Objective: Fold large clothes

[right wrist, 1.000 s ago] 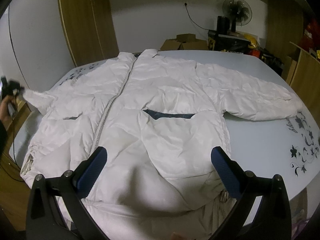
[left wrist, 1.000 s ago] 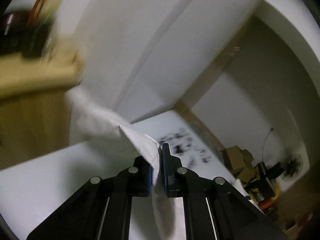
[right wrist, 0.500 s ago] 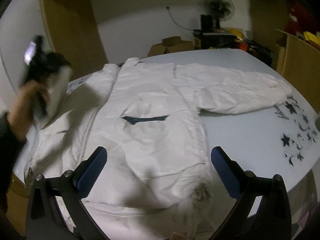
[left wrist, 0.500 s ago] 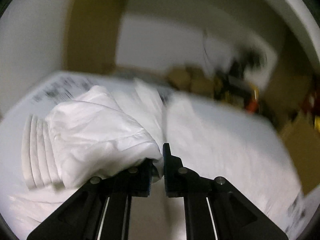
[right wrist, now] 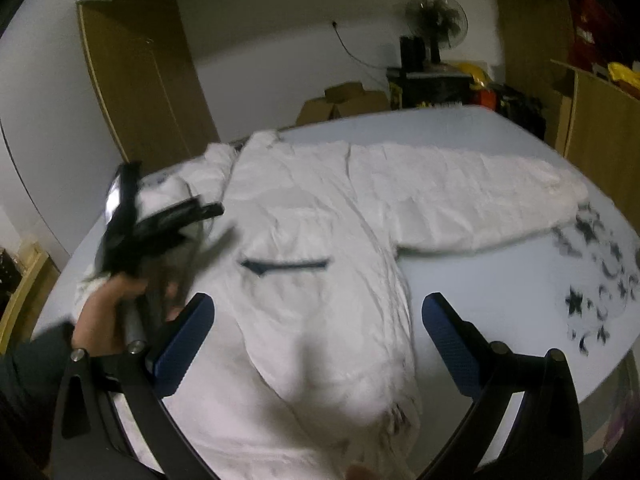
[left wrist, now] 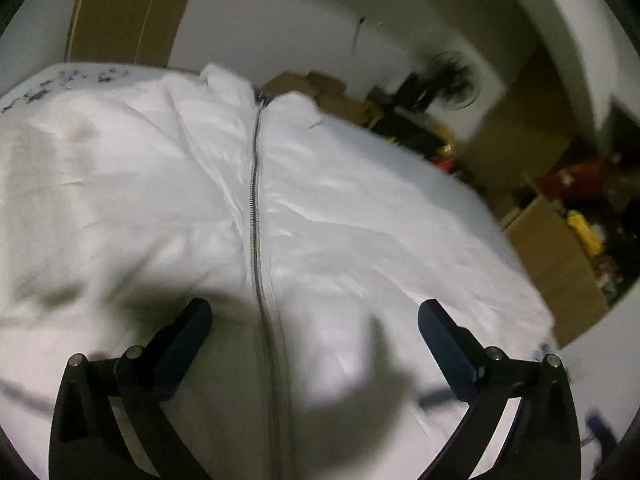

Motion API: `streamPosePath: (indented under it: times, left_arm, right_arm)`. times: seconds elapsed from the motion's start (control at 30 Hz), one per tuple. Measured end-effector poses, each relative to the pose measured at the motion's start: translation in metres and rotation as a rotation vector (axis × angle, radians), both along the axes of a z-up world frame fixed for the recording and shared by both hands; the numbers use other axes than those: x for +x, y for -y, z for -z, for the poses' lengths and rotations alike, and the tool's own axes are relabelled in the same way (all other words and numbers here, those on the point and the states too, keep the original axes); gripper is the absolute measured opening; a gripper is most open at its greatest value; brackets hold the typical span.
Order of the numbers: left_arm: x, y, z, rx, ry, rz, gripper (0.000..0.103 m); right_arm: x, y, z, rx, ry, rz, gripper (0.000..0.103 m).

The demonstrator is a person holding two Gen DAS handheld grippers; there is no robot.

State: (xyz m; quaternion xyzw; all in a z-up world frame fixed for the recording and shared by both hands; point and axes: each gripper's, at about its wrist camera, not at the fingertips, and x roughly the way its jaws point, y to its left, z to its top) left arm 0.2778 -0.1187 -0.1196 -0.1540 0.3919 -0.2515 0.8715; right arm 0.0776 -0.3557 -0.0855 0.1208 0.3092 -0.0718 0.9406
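So white jacket (right wrist: 320,248) lies flat front-up on the table (right wrist: 500,292), one sleeve (right wrist: 472,208) out toward 2 o'clock, left gripper (left wrist: 314,320) and right gripper (right wrist: 318,316) both spread wide and empty above it, sleeve-fold step, next needs gripping that cuff.

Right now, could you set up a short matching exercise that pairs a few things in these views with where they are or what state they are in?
Column one:
1. left gripper
2. sleeve
3. zipper
4. fan

Column two:
A. runs down the middle of the white jacket
B. stands in the background beyond the table
C. stretched out flat to one side on the table
D. open, holding nothing, above the jacket

Pairs: 1-D, 2-C, 3-A, 4-B
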Motion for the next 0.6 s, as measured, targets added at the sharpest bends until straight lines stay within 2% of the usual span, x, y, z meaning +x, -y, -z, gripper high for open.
streamPosePath:
  times: [0.1,0.17,0.23,0.27,0.33,0.4,0.43,0.5,0.6]
  left_arm:
    - [-0.053,-0.047,-0.018,-0.1,0.025,0.001,0.103]
    - [-0.081,-0.088,-0.025,-0.134,0.051,-0.06,0.103]
    - [-0.11,-0.138,-0.034,-0.142,0.094,-0.168,0.103]
    - [-0.122,-0.166,-0.037,-0.134,0.115,-0.248,0.103]
    - [-0.142,-0.208,-0.04,-0.146,0.126,-0.349,0.103]
    - [-0.155,-0.243,-0.038,-0.192,0.111,-0.41,0.103]
    - [-0.161,-0.259,-0.038,-0.218,0.101,-0.432,0.103]
    - [-0.172,-0.281,-0.036,-0.248,0.092,-0.457,0.103]
    - [-0.179,-0.301,-0.032,-0.27,0.095,-0.487,0.103]
  right_arm:
    - [0.024,-0.014,-0.024,-0.015,0.033,-0.044,0.103]
    - [0.053,-0.042,-0.036,-0.063,0.016,-0.117,0.103]
    - [0.085,-0.081,-0.038,-0.112,-0.029,-0.228,0.103]
    - [0.107,-0.11,-0.034,-0.14,-0.07,-0.306,0.103]
    - [0.143,-0.159,-0.023,-0.161,-0.139,-0.412,0.103]
    - [0.175,-0.21,-0.008,-0.227,-0.181,-0.475,0.103]
    - [0.195,-0.244,0.003,-0.293,-0.208,-0.505,0.103]
    - [0.218,-0.28,0.02,-0.359,-0.246,-0.517,0.103]
    - [0.256,-0.317,0.045,-0.489,-0.306,-0.456,0.102]
